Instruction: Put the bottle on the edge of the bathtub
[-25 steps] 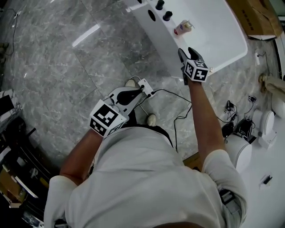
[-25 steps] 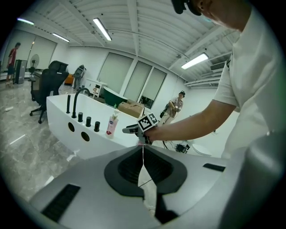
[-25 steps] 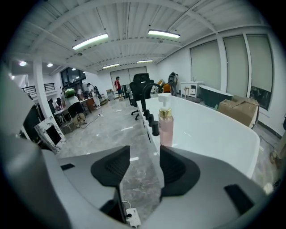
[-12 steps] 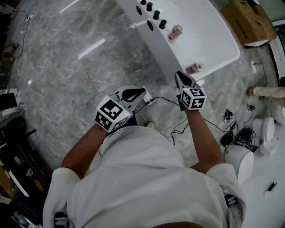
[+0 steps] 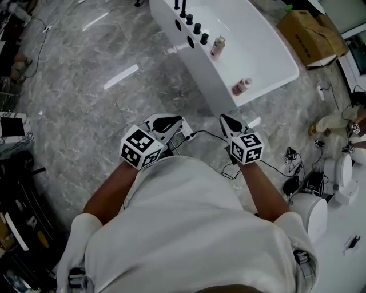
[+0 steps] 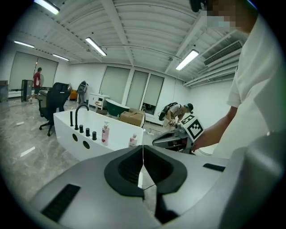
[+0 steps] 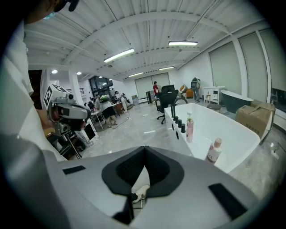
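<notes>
Standing apart from the bathtub (image 5: 200, 68), we hold the left gripper (image 5: 184, 127) and right gripper (image 5: 226, 120) closed and empty. The bottle (image 5: 241, 86) sits on its rim, so we judge it best left untouched.

White oval bathtub (image 5: 209, 74): far end cut off by the head view's top edge, well beyond both pairs of fingers. Its black tap (image 5: 182, 6) is clipped there too.

Short pink bottle (image 7: 215, 150), right of the fingers (image 7: 158, 170) of the right gripper (image 7: 144, 154): label print too small to read.

Tub's near lower corner is hidden behind the left gripper (image 6: 143, 156).
</notes>
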`<state>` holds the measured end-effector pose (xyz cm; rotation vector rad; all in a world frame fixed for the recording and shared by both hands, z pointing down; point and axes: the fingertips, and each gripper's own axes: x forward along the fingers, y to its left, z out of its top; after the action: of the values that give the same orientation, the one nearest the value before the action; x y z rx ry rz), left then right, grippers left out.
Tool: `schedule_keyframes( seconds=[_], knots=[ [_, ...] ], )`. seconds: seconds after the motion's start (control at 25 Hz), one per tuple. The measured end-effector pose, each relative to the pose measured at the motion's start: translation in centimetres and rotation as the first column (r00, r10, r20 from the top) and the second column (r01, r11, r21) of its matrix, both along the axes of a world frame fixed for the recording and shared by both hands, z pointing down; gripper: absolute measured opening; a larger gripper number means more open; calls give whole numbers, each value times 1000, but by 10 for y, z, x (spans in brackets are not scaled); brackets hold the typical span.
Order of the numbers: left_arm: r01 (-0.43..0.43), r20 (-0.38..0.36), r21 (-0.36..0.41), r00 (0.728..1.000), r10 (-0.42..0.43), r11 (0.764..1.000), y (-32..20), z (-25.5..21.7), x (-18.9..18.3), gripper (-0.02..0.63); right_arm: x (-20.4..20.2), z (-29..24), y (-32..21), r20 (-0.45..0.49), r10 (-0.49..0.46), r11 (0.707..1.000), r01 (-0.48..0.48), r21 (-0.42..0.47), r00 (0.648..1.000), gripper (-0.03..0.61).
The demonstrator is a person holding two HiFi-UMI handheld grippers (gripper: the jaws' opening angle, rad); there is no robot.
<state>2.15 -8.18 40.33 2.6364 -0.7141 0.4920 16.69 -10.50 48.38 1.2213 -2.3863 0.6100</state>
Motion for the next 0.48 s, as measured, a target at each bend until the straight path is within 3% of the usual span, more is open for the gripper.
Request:
schedule_keyframes(
  seconds=[0.48],
  knots=[
    [36,-22,13,999,-36,999,49,-9,4,20,-2,-45,54,50,-37,996,33,85,998,8]
  ],
)
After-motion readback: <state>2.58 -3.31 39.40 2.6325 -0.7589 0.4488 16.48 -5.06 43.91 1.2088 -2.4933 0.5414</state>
